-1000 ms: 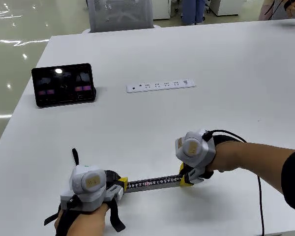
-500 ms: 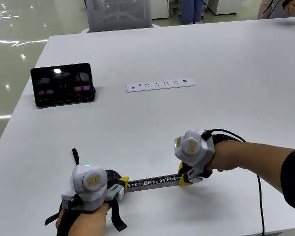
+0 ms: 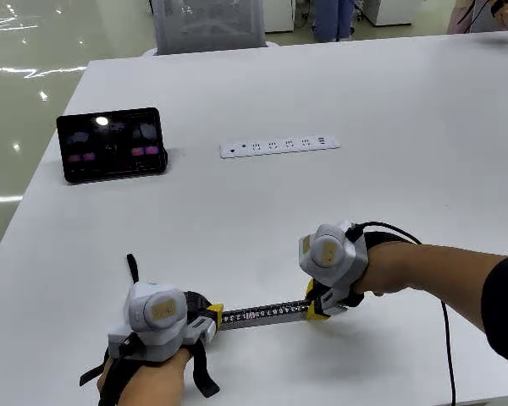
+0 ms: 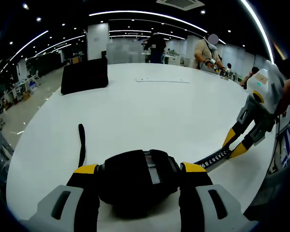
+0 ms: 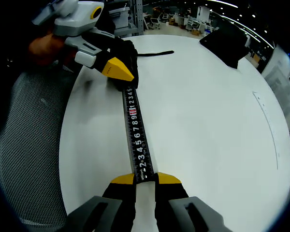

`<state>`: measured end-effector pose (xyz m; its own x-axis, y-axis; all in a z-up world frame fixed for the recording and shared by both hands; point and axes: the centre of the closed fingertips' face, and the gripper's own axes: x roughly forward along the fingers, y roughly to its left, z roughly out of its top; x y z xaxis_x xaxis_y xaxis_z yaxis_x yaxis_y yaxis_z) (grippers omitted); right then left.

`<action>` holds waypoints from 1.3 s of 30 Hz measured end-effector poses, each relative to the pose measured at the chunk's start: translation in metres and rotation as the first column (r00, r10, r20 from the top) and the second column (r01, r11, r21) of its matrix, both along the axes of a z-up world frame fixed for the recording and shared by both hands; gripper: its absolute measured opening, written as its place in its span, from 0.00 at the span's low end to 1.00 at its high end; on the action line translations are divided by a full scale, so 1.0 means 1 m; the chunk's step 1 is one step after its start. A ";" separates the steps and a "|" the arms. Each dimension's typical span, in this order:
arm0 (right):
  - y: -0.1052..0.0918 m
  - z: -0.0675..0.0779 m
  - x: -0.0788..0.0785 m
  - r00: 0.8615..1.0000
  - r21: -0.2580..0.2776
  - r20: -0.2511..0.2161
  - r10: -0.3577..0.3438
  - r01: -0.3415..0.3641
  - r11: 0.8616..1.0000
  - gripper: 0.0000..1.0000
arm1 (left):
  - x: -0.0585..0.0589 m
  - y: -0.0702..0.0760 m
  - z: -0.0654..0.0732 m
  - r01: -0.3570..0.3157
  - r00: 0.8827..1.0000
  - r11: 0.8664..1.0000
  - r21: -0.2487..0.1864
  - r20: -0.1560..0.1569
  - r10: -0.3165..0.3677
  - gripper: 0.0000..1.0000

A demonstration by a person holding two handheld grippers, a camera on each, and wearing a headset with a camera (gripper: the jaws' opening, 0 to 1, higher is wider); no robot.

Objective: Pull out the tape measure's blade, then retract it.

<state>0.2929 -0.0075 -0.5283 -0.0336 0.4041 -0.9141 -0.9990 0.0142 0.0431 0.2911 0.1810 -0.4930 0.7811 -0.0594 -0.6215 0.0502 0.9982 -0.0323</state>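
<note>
White table (image 3: 339,93) — tablet (image 3: 112,144), tape measure (image 4: 135,180)

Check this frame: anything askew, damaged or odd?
Nothing stands out. The blade runs straight from the case in the left gripper to the right gripper pinching its tip; tablet and power strip sit well clear.

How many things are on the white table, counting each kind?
Black tape measure with numbered blade: 1
Dark rectangular tablet: 1
White plastic power strip: 1
Grey-and-yellow grippers: 2, the left gripper and the right gripper
Total: 5
</note>
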 end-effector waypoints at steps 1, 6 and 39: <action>0.000 0.000 0.000 1.000 0.001 0.001 0.002 -0.002 1.000 0.11 | 0.000 0.000 0.000 0.000 1.000 1.000 0.000 -0.001 0.000 0.62; 0.002 0.000 0.000 1.000 0.005 -0.002 -0.005 0.005 1.000 0.11 | 0.000 0.000 0.000 0.000 1.000 1.000 -0.001 -0.003 0.000 0.62; 0.015 0.000 -0.005 1.000 0.026 0.001 0.019 -0.019 0.999 0.11 | 0.000 0.001 -0.001 0.014 1.000 1.000 -0.001 -0.009 -0.014 0.62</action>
<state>0.2880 0.0073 -0.5287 -0.0407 0.4270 -0.9034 -0.9991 -0.0055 0.0425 0.2909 0.1817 -0.4939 0.7748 -0.0706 -0.6283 0.0637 0.9974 -0.0336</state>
